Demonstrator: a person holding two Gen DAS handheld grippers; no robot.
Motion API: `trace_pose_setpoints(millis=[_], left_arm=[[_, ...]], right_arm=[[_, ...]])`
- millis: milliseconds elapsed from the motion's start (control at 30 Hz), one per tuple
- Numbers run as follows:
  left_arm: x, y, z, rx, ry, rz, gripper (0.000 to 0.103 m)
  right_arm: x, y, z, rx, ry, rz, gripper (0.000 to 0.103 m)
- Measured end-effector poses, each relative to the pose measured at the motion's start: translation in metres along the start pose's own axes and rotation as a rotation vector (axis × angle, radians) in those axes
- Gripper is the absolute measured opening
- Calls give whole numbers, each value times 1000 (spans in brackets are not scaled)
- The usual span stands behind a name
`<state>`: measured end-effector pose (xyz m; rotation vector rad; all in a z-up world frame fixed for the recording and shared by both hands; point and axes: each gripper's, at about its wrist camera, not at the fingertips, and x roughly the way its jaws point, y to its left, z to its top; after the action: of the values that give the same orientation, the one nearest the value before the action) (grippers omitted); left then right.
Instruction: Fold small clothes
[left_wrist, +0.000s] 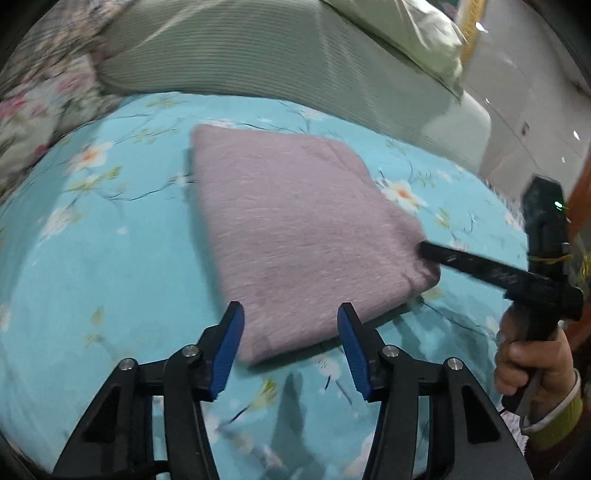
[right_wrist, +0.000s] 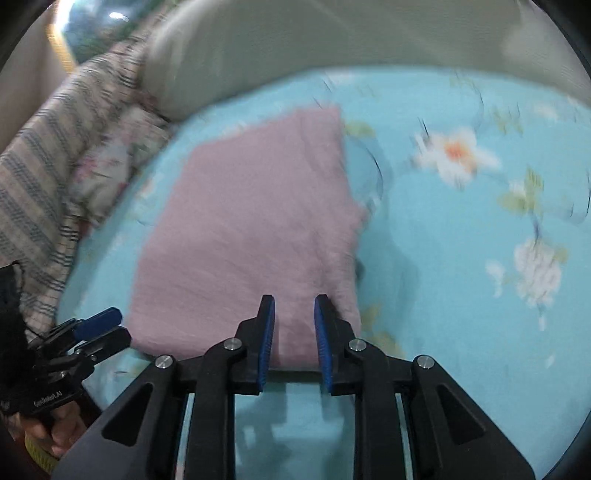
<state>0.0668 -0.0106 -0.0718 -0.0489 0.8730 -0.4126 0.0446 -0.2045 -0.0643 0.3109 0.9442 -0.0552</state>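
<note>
A folded pink fuzzy garment (left_wrist: 299, 236) lies flat on the blue floral bedsheet (left_wrist: 92, 258). My left gripper (left_wrist: 291, 317) is open and empty, its blue pads just above the garment's near edge. In the right wrist view the garment (right_wrist: 251, 236) fills the middle, and my right gripper (right_wrist: 294, 310) is open with its fingers over the garment's near right corner. The right gripper's fingertips show in the left wrist view (left_wrist: 424, 248) at the garment's right corner. The left gripper shows in the right wrist view (right_wrist: 99, 325) at the garment's left corner.
A grey-green ribbed pillow (left_wrist: 258, 51) lies at the bed's far side. A floral quilt (left_wrist: 40, 107) is bunched at the far left; in the right wrist view a striped cloth (right_wrist: 55, 155) lies left of the garment. The bed's right edge (left_wrist: 506, 199) drops to a pale floor.
</note>
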Motion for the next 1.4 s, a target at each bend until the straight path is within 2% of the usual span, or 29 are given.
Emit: trace_pose_setpoints(millis=[67, 100, 233, 433, 667, 700, 767, 800, 833, 867, 933, 1100, 1167, 1400], left_arm=[[22, 1, -2, 0, 61, 13, 39], [32, 4, -5, -8, 90, 8, 34], [36, 8, -8, -2, 84, 10, 34], [35, 0, -12, 31, 85, 66, 34], [13, -5, -21, 62, 87, 99, 34], [7, -5, -23, 61, 89, 101, 36], [-2, -4, -26, 59, 91, 116, 48], [-6, -4, -27, 60, 86, 130, 61], [-12, -3, -30, 58, 81, 152, 72], [-17, -3, -32, 55, 74, 174, 75], [-24, 0, -36, 43, 80, 210, 83], [-35, 4, -46, 47, 94, 271, 83], [-38, 3, -52, 61, 99, 303, 83], [-40, -8, -72, 107, 130, 345, 83]], right_arm=[[8, -8, -6, 19, 9, -6, 12], [7, -11, -7, 32, 7, 4, 11], [8, -8, -6, 17, 16, -11, 10], [3, -9, -9, 14, 13, -11, 10], [-26, -3, -19, 7, 6, -2, 14], [-33, -1, -23, 0, 0, 1, 14], [-44, 3, -27, -6, -13, 11, 15], [-49, 5, -30, -9, -20, 15, 16], [-54, 7, -33, -13, -25, 19, 21], [-58, 8, -35, -17, -28, 21, 31], [-65, 13, -42, -30, -34, 22, 42], [-79, 23, -63, -77, -19, 21, 45], [-82, 27, -72, -92, -8, 15, 59], [-90, 34, -98, -142, 29, -1, 70]])
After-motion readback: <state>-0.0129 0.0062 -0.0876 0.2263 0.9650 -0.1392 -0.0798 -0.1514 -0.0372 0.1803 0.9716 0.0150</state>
